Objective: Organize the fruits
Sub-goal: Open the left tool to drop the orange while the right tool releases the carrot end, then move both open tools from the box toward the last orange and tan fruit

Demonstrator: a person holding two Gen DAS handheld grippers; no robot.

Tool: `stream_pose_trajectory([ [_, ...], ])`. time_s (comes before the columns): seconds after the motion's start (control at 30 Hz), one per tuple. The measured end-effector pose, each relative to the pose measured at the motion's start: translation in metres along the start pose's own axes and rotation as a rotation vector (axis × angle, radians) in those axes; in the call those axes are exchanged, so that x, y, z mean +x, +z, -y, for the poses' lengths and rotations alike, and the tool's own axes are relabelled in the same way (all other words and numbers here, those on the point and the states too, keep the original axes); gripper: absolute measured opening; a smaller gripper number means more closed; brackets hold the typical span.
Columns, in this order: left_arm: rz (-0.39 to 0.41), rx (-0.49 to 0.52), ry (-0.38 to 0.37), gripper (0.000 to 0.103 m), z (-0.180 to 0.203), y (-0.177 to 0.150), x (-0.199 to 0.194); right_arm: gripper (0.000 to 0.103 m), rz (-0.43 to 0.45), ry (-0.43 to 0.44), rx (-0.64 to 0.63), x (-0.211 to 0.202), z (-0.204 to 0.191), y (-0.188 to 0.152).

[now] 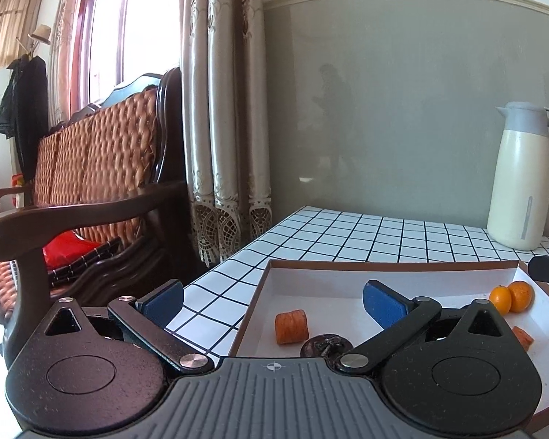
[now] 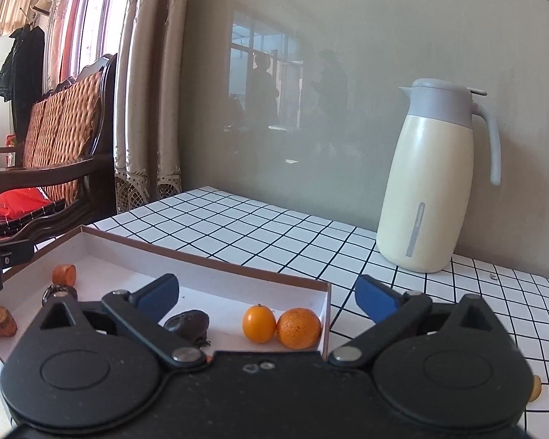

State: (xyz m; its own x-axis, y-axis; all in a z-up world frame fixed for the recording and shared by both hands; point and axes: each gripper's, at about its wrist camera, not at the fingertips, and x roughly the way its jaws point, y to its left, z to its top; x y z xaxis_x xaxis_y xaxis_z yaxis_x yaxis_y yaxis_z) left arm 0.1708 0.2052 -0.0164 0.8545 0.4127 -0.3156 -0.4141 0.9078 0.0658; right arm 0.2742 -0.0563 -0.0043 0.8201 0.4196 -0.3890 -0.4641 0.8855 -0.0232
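Observation:
A shallow white box with a brown rim lies on the tiled table. In it are a kumquat and a small orange side by side in the right corner, a carrot chunk, another carrot chunk, and two dark fruits. My left gripper is open and empty over the box's left rim. My right gripper is open and empty over the box's right end, above the orange.
A cream thermos jug stands at the back right of the white tiled table. A wooden sofa and curtains lie to the left. A small tan item lies at the right edge.

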Motion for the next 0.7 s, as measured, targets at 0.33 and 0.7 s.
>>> stream_pose_trajectory([
  [0.33, 0.001, 0.006, -0.001, 0.103, 0.002, 0.001, -0.005, 0.097, -0.003, 0.0, 0.004, -0.004, 0.001, 0.001],
  [0.7, 0.024, 0.007, -0.015, 0.103, 0.011, 0.003, -0.017, 0.097, -0.002, -0.009, -0.008, -0.016, 0.004, -0.002],
])
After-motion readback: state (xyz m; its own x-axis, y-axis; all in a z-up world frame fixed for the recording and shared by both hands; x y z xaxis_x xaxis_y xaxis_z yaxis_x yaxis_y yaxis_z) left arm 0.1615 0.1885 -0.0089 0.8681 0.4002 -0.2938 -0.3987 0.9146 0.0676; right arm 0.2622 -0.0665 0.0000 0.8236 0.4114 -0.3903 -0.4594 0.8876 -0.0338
